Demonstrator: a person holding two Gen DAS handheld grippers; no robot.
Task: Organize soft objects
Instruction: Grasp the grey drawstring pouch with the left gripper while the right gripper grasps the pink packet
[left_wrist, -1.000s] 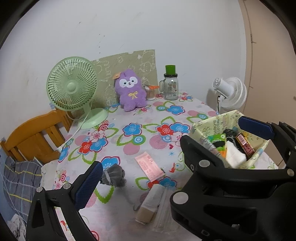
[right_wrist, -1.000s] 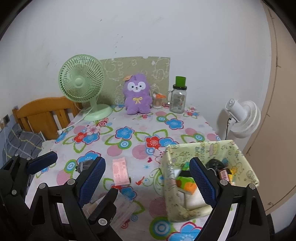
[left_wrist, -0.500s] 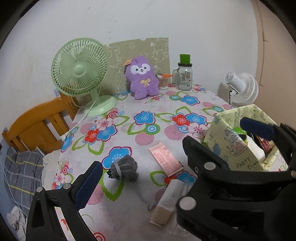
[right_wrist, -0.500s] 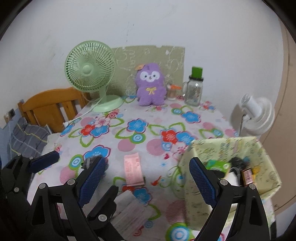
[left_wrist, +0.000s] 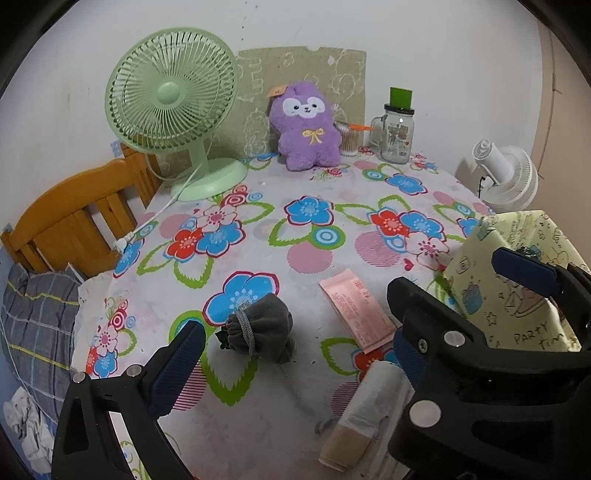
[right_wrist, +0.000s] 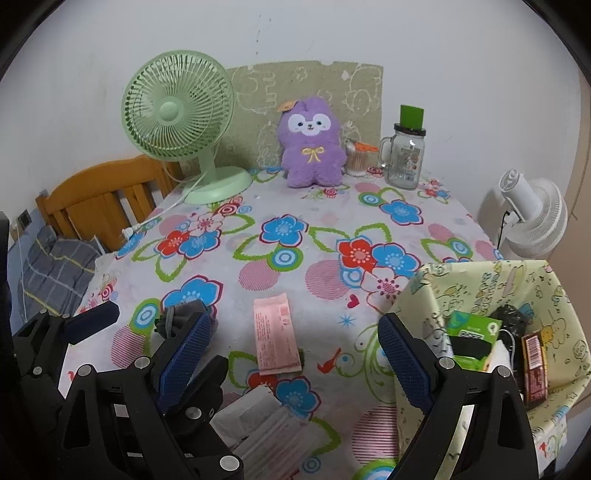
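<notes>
A grey drawstring pouch (left_wrist: 258, 328) lies on the flowered tablecloth, just ahead of my open, empty left gripper (left_wrist: 291, 369); it also shows in the right wrist view (right_wrist: 181, 314), partly behind the left finger. A pink packet (left_wrist: 356, 310) (right_wrist: 275, 339) lies to its right. A pack of tissues (left_wrist: 365, 402) (right_wrist: 262, 424) lies near the front edge. A purple plush toy (left_wrist: 306, 127) (right_wrist: 312, 142) sits at the back. My right gripper (right_wrist: 295, 354) is open and empty above the pink packet. A yellow fabric basket (right_wrist: 480, 288) (left_wrist: 509, 295) at the right holds several items.
A green desk fan (left_wrist: 173, 99) stands at the back left with its cord trailing off the table. A glass jar with a green lid (left_wrist: 397, 129) and a swab holder (right_wrist: 356, 158) stand at the back right. A wooden chair (left_wrist: 74, 218) and a white fan (right_wrist: 532, 218) flank the table.
Both grippers have moved lower and forward toward the table. The grey pouch and pink packet now appear closer. Nothing was grasped.
</notes>
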